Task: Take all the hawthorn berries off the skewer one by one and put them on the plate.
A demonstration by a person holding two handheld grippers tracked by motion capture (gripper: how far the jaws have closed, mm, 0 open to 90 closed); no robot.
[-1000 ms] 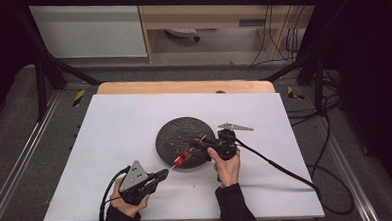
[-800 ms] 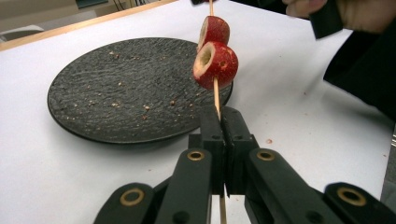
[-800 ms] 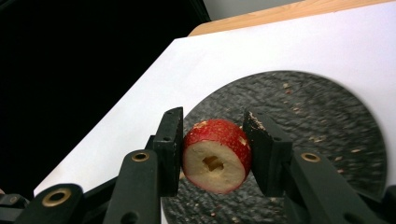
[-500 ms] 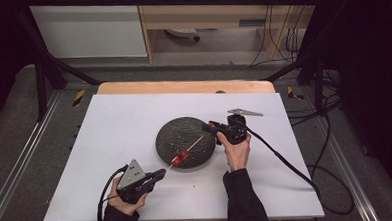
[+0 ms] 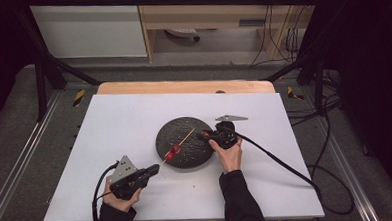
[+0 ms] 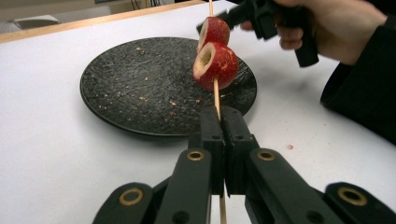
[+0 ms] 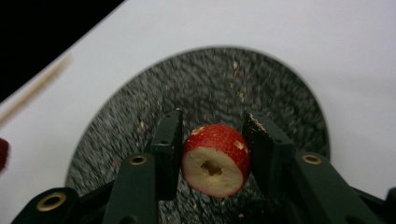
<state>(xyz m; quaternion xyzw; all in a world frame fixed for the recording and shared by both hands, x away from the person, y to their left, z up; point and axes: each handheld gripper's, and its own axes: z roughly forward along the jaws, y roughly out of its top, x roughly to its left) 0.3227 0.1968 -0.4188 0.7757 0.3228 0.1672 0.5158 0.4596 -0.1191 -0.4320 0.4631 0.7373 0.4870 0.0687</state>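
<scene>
Clamping a cored red fruit slice point(image 7: 215, 160) between its fingers point(image 7: 168, 140), the right gripper point(image 7: 212, 135) hovers over the black plate point(image 7: 280, 107). The left gripper point(image 6: 223, 135) (just beside that plate) pinches a skewer point(image 6: 216, 95) carrying two more fruit pieces point(image 6: 215, 65).

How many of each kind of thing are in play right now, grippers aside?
Wooden skewer: 1
Black plate: 1
Red fruit pieces: 2, one on the wooden skewer, one in the right gripper
Total: 4

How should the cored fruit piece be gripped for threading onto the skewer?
Across its red skin, a jaw on either side of the fruit piece, coming from a cut face: the core hole then stays clear. The right tool grips it so.
</scene>
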